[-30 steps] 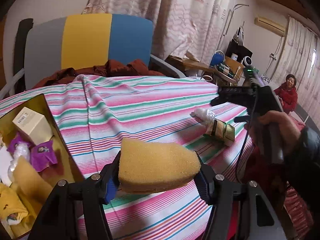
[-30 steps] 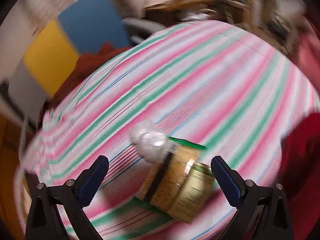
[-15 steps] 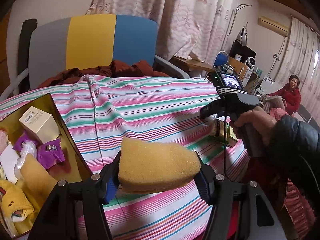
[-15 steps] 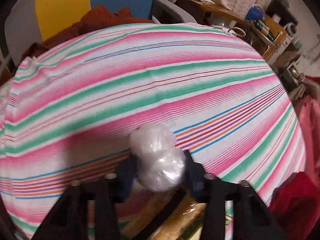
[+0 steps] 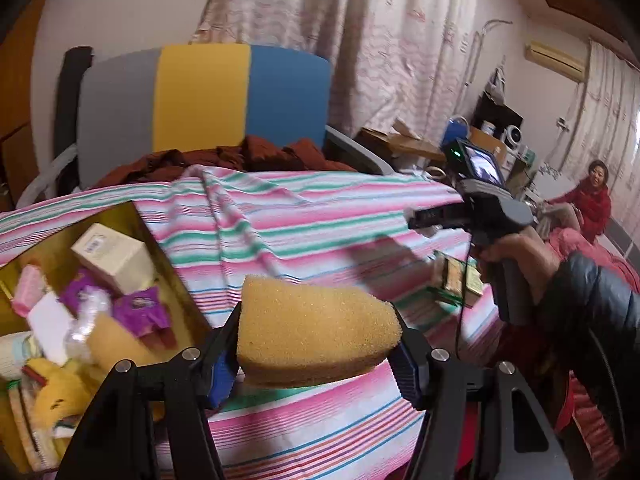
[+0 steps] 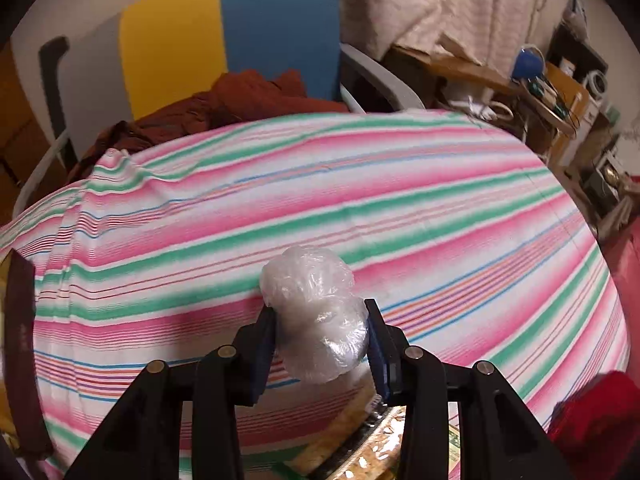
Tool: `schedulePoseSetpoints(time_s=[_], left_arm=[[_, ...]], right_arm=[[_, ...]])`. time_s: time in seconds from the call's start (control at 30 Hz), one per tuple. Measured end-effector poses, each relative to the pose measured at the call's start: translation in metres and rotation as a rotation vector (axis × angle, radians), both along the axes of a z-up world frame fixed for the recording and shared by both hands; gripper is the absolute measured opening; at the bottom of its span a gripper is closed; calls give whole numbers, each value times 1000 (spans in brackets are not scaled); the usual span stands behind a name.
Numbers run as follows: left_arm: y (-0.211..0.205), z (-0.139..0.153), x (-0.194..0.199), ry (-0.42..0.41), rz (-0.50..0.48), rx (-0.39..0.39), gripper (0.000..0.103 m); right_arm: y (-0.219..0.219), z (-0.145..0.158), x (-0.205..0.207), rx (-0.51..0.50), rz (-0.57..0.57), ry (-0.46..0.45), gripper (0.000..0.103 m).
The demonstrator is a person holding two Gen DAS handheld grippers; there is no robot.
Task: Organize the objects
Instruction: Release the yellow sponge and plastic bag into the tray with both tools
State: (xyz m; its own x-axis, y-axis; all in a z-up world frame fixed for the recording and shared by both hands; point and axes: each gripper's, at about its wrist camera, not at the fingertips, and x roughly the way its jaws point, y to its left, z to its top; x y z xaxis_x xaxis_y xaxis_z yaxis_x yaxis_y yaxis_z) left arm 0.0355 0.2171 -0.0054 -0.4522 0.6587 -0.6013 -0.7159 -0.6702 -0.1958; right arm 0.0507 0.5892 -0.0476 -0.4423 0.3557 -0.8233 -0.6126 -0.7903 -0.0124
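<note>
We hold a yellow sponge in our left gripper, its two blue-padded fingers pressed against the sponge's two ends so that it sits raised above the striped cloth that covers the surface. The sponge hangs over the cloth's near part, just beside the gold box at the cloth's left edge. In that box we see a cream carton, purple wrappers, a pink block, a white slab and some yellow things, all lying loosely together.

Our right gripper is closed on a clear plastic-wrapped bundle, which fills the gap between the fingers and bulges out above them. We cannot tell from the right wrist view whether the bundle touches the cloth. Directly under this gripper, at the cloth's near right edge, lies a flat green and gold packet, partly hidden by the fingers; the left wrist view shows the same packet near the right edge of the cloth, beneath the right tool, which a hand in a dark sleeve grips.

Beyond the far edge of the cloth stands a chair with a grey, yellow and blue back, and a dark red garment is heaped on its seat. A person in red sits far off to the right.
</note>
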Motion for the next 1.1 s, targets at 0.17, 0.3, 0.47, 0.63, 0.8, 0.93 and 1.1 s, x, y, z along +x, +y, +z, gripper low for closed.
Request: schedulePoseSetpoints(time_s=[0.17, 0.3, 0.47, 0.63, 0.8, 0.93, 1.1], left_arm=[[-41, 11, -20, 4, 123, 28, 65], [-77, 15, -37, 6, 235, 48, 65], [-120, 10, -57, 1, 368, 48, 65], [-149, 3, -73, -15, 469, 51, 65], [-159, -2, -86, -19, 512, 41, 65], [-163, -1, -90, -5, 523, 31, 65], [-161, -3, -95, 1, 543, 3, 66]], right_arm=[[-22, 10, -8, -12, 89, 25, 42], [-56, 23, -10, -38, 168, 60, 41], [-119, 41, -28, -71, 308, 112, 41], [-196, 50, -47, -111, 473, 155, 41], [-263, 46, -67, -178, 588, 184, 41], [-293, 34, -79, -209, 624, 176, 42], [-312, 21, -88, -209, 628, 150, 45]])
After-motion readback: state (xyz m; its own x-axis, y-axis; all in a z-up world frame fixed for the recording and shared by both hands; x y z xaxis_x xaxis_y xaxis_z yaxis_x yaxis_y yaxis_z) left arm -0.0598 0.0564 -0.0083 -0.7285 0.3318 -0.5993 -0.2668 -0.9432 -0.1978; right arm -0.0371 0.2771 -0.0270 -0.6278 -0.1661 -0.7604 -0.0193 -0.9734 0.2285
